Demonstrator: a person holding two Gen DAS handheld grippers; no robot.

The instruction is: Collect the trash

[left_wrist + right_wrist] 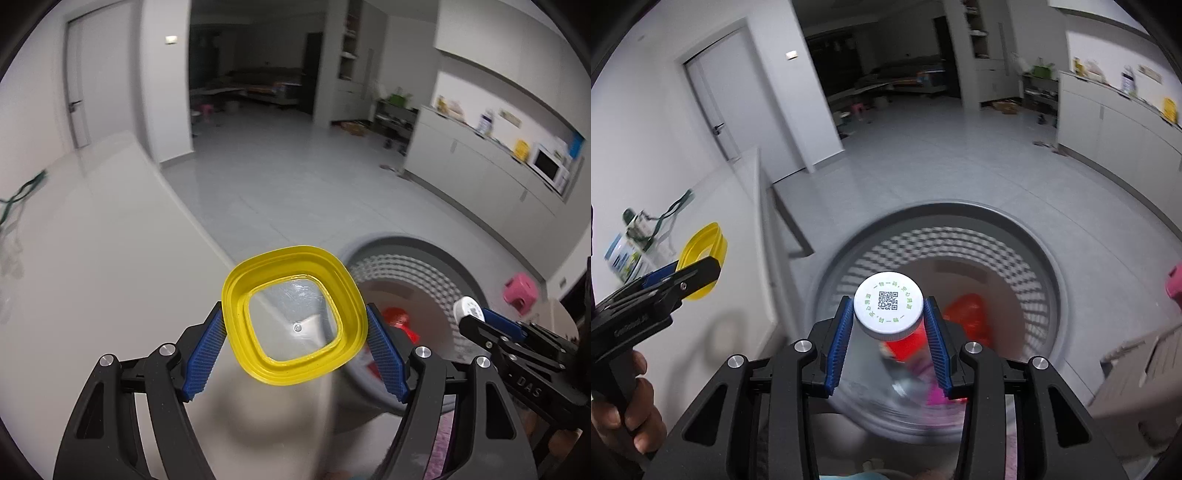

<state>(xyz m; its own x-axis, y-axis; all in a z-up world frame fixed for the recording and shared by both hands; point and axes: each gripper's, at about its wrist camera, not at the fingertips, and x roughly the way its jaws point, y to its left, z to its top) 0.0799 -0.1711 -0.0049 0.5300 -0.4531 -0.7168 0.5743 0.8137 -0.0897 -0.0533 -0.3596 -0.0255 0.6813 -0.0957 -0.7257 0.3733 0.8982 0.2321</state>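
My left gripper (294, 307) is shut on a clear square tub with a yellow rim (295, 314), its blue pads (205, 354) pressing the rim's two sides. The tub hangs over the white table's edge (207, 236), left of a round grey mesh waste basket (406, 266). My right gripper (888, 301) is shut on a clear bottle with a white QR-code cap (888, 306), held above the basket (960, 221). Red trash (967, 314) lies inside the basket. The right gripper (476, 317) shows beside the tub, and the left gripper (690, 267) shows with the yellow tub (701, 243).
A person's hand (628, 406) grips the left handle. Packets and a green cord (635, 236) lie on the table. A pink stool (521, 291) stands right of the basket, a pale box (1137, 369) nearer. Cabinets with a microwave (548, 170) line the right wall; grey tiled floor (295, 177) lies beyond.
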